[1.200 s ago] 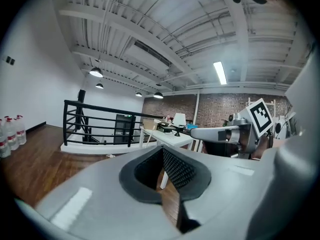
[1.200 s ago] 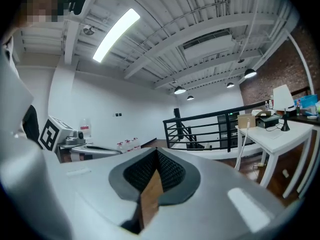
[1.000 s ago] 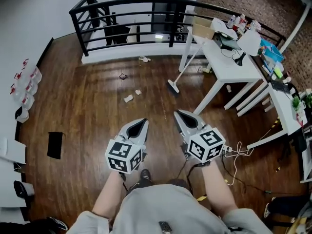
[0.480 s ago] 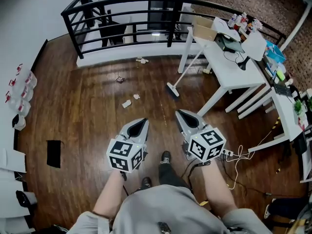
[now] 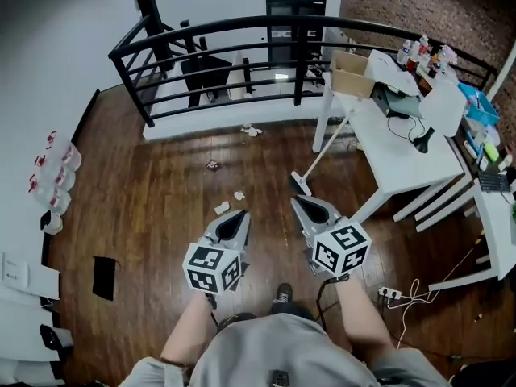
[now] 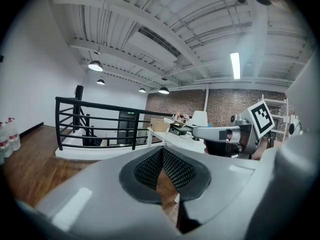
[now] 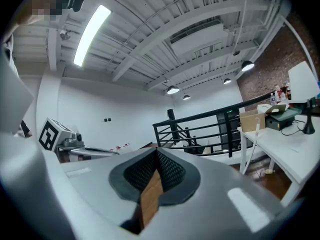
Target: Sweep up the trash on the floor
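Trash scraps (image 5: 222, 208), just ahead of left tongs (image 5: 239, 214)

Trash scraps (image 5: 222, 208) lie on the floor (image 5: 153, 216) left of the broom (image 5: 326, 149) beside the table (image 5: 403, 172).

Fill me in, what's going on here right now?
A person holds a gripper in each hand out over a wooden floor, and neither has hold of anything: the left gripper and right gripper both have their jaws together and empty. Scraps of trash lie scattered on the floor ahead. The broom leans untouched against the white table, just beyond the right gripper. Sweeping has not started.
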